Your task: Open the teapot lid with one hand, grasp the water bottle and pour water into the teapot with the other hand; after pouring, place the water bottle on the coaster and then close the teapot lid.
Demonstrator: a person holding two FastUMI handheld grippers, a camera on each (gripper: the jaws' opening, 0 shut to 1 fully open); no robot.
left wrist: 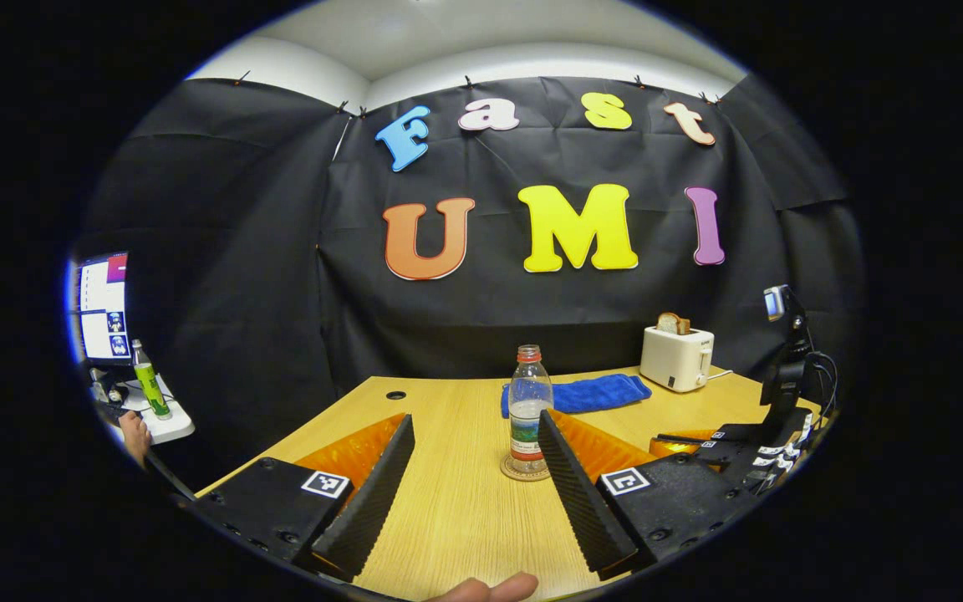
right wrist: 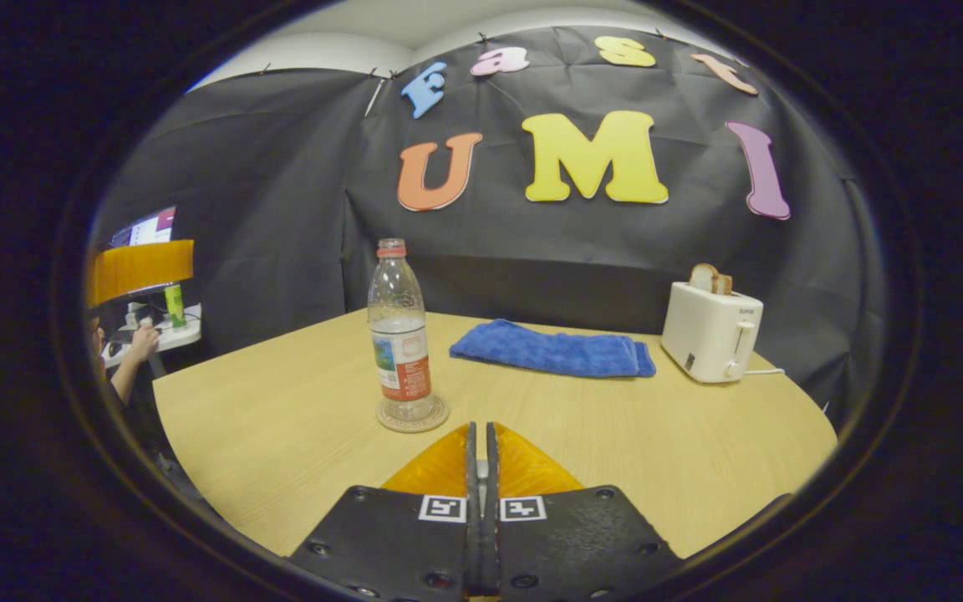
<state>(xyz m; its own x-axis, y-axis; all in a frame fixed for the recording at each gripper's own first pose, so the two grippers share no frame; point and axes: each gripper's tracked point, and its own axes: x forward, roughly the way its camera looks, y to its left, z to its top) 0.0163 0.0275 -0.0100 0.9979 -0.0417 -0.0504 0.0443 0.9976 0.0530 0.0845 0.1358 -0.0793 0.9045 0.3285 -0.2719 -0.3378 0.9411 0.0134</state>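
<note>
Water bottle (left wrist: 529,408) stands upright on a round coaster (left wrist: 523,473), just ahead of the left gripper (left wrist: 473,477), whose fingers gape wide with bare tabletop (left wrist: 456,502) between. Right gripper (right wrist: 481,468) is closed on nothing, bottle ahead-left. Beyond lie a blue towel (right wrist: 552,349) and toaster (right wrist: 711,330).

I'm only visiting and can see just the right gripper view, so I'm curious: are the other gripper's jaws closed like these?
Observer: No, the left gripper has its jaws wide open, facing the water bottle.
Operator: Is the bottle between them?
Observer: Not yet; it stands on its coaster just beyond one finger's tip.
Operator: Anything on the table I'm missing?
Observer: A small round hole in the table, near its far left edge.
</note>
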